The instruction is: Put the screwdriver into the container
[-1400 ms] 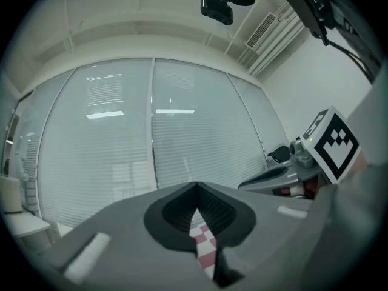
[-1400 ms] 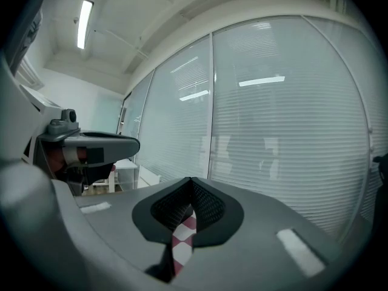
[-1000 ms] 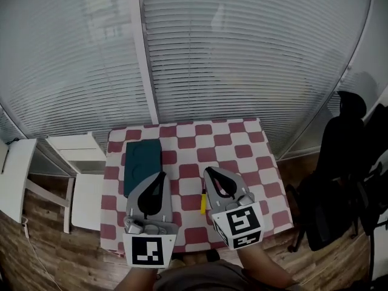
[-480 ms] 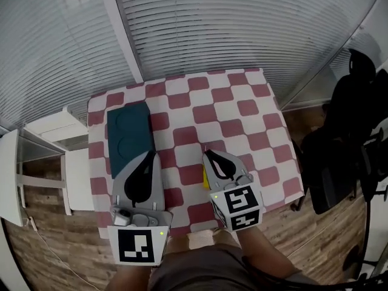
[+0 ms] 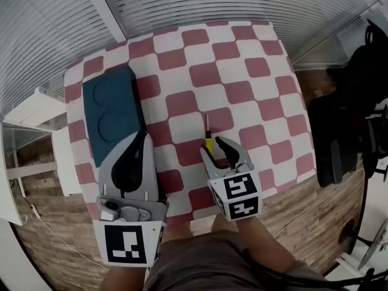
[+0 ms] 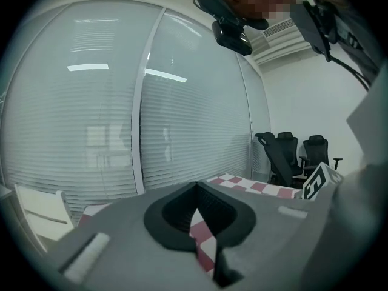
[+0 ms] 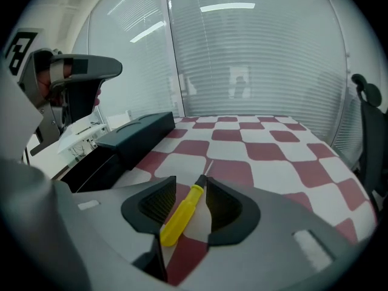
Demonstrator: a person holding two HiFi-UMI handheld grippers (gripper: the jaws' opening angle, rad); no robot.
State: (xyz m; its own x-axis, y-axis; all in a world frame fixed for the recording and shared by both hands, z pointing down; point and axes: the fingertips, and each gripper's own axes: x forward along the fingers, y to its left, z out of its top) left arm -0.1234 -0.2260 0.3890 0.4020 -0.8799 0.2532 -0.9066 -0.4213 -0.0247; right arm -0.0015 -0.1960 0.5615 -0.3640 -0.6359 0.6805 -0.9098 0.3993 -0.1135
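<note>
Nothing is done yet: your right gripper (image 5: 213, 148) straddles the yellow screwdriver (image 7: 182, 214) with jaws apart on the table (image 5: 242, 90), the dark container (image 5: 112, 111) waits at 10 o'clock, and your left gripper (image 5: 141, 137) is clenched empty.

The left claw (image 5: 143, 137) points forward with its jaws pressed together; the right claw (image 5: 213, 149), just beside it, has its jaws apart
</note>
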